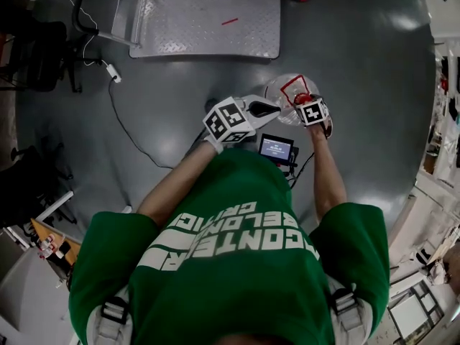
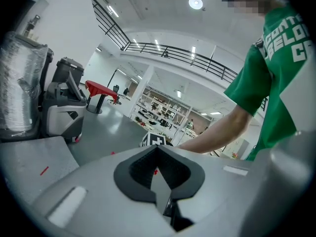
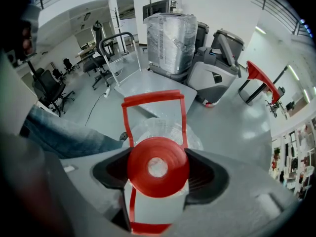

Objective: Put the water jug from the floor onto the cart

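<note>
Clamping, seemingly, round red cap (image 3: 158, 166) of clear jug (image 3: 165, 128): right claw (image 3: 159, 174).

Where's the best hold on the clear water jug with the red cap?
At the neck under the round red cap, from straight above: the clear plastic water jug stands upright, its body too wide for jaws. The right gripper is clamped there.

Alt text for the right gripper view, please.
The right gripper is closed on the red cap of a clear water jug, its red handle raised. Beyond, the flat cart stands on the grey floor.
</note>
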A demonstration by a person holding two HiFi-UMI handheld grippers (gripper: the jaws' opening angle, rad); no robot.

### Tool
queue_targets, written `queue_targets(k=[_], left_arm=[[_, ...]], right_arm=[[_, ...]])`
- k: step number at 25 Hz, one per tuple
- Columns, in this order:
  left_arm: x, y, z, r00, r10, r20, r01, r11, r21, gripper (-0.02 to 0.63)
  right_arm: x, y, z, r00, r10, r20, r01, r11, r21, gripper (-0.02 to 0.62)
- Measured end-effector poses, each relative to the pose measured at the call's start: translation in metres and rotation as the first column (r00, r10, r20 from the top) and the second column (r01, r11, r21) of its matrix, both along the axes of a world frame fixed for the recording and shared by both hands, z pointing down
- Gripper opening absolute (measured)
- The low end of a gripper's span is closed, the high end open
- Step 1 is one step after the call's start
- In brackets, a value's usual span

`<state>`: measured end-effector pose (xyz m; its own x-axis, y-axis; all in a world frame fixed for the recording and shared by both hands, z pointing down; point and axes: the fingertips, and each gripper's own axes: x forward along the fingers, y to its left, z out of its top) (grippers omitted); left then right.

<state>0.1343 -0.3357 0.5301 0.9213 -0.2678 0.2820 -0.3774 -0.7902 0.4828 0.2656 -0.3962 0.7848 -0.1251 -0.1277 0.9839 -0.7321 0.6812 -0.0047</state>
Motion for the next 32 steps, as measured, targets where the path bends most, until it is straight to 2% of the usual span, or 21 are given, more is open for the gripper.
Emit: queue_targets(k=[3, 7, 12, 16, 20, 26, 32], left_arm=[[-0.014, -0.012, 0.0, 1.0, -0.006, -0.016, 0.006, 1.0, -0.005, 0.006], [-0.031, -0.03, -0.003, 1.0, -0.004, -0.026, 0.004, 1.0, -0.004, 0.006], [-0.054, -0.054, -0.006, 0.999, -0.006, -0.037, 0.006, 1.0, 0.007, 0.006], [-0.07, -0.067, -0.008, 0.999, -0.007, -0.043, 0.007, 1.0, 0.01, 0.006], [-0.087, -0.075, -0.007, 0.999, -0.001, -0.043, 0.002, 1.0, 0.01, 0.006], [-0.111, -0.083, -0.007, 0.999, 0.016, -0.042, -0.015, 1.0, 0.025, 0.006], [-0.126, -0.097, -0.009, 0.999, -0.007, -0.046, 0.009, 1.0, 0.03, 0.006]], right_arm=[[-0.021, -0.011, -0.003, 0.999, 0.015, 0.043, -0.014, 1.0, -0.019, 0.298], [-0.038, -0.051, -0.015, 0.999, -0.016, 0.042, 0.012, 0.996, 0.088, 0.298], [-0.061, -0.075, -0.024, 0.999, -0.017, 0.039, 0.013, 0.995, 0.098, 0.298], [-0.076, -0.084, -0.027, 0.999, -0.003, 0.04, 0.001, 0.998, 0.066, 0.298], [-0.088, -0.11, -0.035, 1.0, -0.011, 0.029, 0.008, 0.993, 0.122, 0.299], [-0.111, -0.133, -0.043, 1.0, 0.001, 0.028, -0.005, 0.99, 0.141, 0.298], [-0.138, -0.153, -0.044, 0.999, -0.012, 0.043, 0.005, 0.988, 0.156, 0.298]])
